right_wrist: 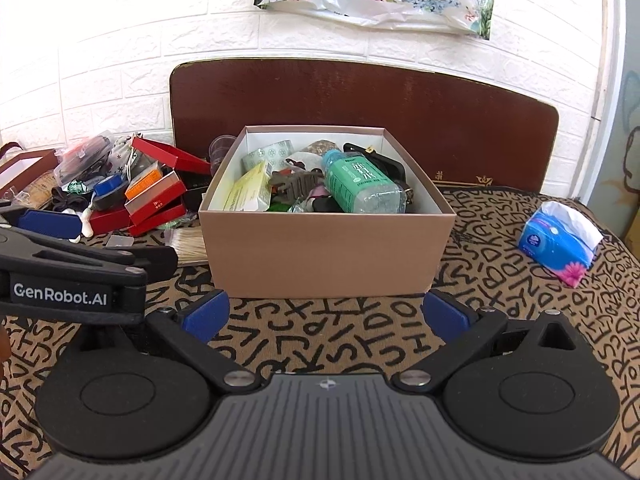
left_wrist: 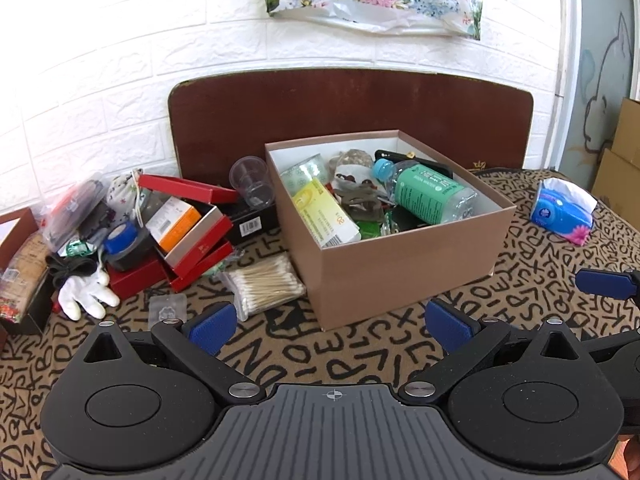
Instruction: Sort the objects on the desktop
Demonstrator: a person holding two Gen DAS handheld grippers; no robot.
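Brown cardboard box (left_wrist: 400,256) is seen open-topped at centre of the letter-print cloth (left_wrist: 360,360), already holding a green-label bottle (left_wrist: 430,194), a yellow-green carton (left_wrist: 324,216), a tape roll (left_wrist: 306,168) & assorted small bits. Unsorted pile is left of the box: red boxes (left_wrist: 192,240), an orange pack (left_wrist: 178,224), a blue tape roll (left_wrist: 120,236), a white glove (left_wrist: 86,292), a clear cup (left_wrist: 250,180). Cotton swab pack (left_wrist: 266,286) is shown fully only in the left wrist view, lying just beside the box's left wall; in the right wrist view it is mostly hidden behind the box corner & the other tool. A small clear packet (left_wrist: 168,308) is seen on the cloth near the left gripper's finger. Tissue pack (right_wrist: 560,240) is seen well apart, right of the box, in both views.

Left gripper (left_wrist: 328,322) is held low over the cloth, pointed at the box front, jaws wide apart, nothing between them. Right gripper (right_wrist: 326,310) is held likewise, pads spread, empty, facing the box's front wall. Each tool is partly caught in the other's view: one blue pad only at the left view's right edge; a branded black body at the right view's left edge.

Box contents under the bottle are jumbled & hard to tell apart. Pile items at far left are blurred & cut by the frame edge.
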